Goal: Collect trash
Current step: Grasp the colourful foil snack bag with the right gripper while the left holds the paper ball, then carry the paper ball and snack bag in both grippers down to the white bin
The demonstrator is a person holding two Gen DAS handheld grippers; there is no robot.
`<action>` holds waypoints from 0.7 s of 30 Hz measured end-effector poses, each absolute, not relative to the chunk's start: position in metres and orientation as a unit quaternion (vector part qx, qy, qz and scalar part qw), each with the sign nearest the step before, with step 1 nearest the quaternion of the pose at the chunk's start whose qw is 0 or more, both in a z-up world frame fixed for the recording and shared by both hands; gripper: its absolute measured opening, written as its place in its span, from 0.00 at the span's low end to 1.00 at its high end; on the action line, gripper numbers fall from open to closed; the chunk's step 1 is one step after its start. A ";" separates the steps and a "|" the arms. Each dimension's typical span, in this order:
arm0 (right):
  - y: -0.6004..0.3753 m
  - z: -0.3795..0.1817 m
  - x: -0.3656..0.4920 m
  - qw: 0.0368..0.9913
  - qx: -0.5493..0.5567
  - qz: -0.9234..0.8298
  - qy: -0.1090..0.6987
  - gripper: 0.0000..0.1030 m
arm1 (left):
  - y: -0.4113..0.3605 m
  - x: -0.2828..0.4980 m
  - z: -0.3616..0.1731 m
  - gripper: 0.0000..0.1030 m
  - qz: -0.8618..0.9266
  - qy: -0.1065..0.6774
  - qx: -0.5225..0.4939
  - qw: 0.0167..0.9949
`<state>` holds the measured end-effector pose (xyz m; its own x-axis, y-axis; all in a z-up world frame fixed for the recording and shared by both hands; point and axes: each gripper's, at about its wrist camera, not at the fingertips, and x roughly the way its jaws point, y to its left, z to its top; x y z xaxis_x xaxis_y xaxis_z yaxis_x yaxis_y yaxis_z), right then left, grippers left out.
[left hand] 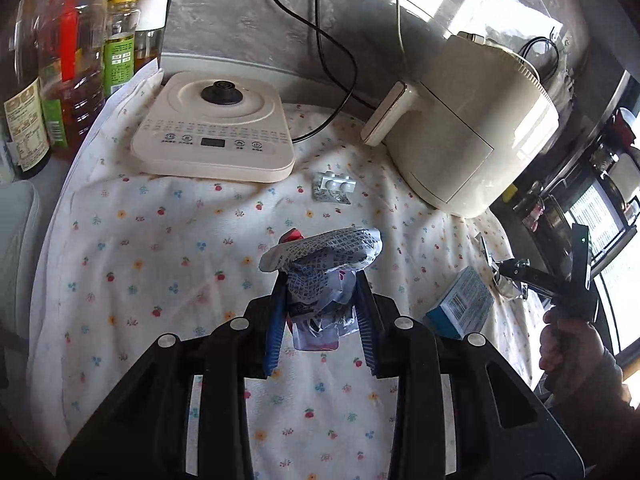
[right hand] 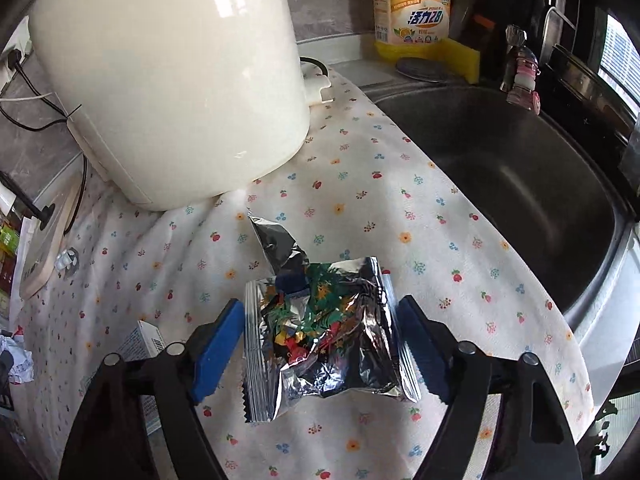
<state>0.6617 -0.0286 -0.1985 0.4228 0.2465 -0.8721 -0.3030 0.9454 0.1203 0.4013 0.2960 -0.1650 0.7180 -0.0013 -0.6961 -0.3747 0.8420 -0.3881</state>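
My left gripper [left hand: 322,292] is shut on a crumpled white wrapper with blue print [left hand: 324,260], held above the flowered cloth [left hand: 160,240]. A small pill blister pack [left hand: 334,188] lies ahead of it. A blue and white carton [left hand: 460,308] lies to its right. In the right wrist view, my right gripper [right hand: 320,340] is open, its blue pads on either side of a crumpled silver foil snack bag [right hand: 324,332] that lies on the cloth. The pads stand slightly apart from the bag. The right gripper also shows in the left wrist view [left hand: 520,276] at the far right.
A cream air fryer [right hand: 168,80] stands close behind the foil bag. A kettle base [left hand: 212,132] and oil bottles [left hand: 72,60] stand at the back left. A dark sink [right hand: 520,184] lies right of the cloth, with a yellow detergent bottle [right hand: 412,8] behind.
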 end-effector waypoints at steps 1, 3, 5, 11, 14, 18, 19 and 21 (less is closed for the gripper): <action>-0.030 -0.200 0.663 0.835 -0.016 0.168 0.524 0.32 | 0.295 0.399 -0.165 0.31 0.106 0.361 -0.261 0.889; -0.036 -0.199 0.660 0.837 0.002 0.160 0.523 0.21 | 0.293 0.394 -0.165 0.31 0.108 0.361 -0.259 0.889; -0.037 -0.195 0.654 0.840 0.006 0.166 0.517 0.18 | 0.290 0.389 -0.164 0.31 0.110 0.357 -0.260 0.891; -0.042 -0.178 0.635 0.846 0.010 0.195 0.497 0.06 | 0.280 0.380 -0.158 0.31 0.113 0.344 -0.260 0.895; -0.050 -0.165 0.626 0.851 0.016 0.205 0.483 0.06 | 0.270 0.378 -0.154 0.31 0.110 0.339 -0.258 0.898; -0.070 -0.154 0.614 0.854 0.020 0.213 0.475 0.06 | 0.250 0.374 -0.146 0.31 0.103 0.332 -0.252 0.903; -0.076 -0.153 0.610 0.854 0.020 0.214 0.474 0.06 | 0.243 0.372 -0.144 0.31 0.101 0.330 -0.250 0.905; -0.089 -0.149 0.603 0.855 0.022 0.216 0.471 0.06 | 0.232 0.366 -0.143 0.31 0.099 0.327 -0.250 0.906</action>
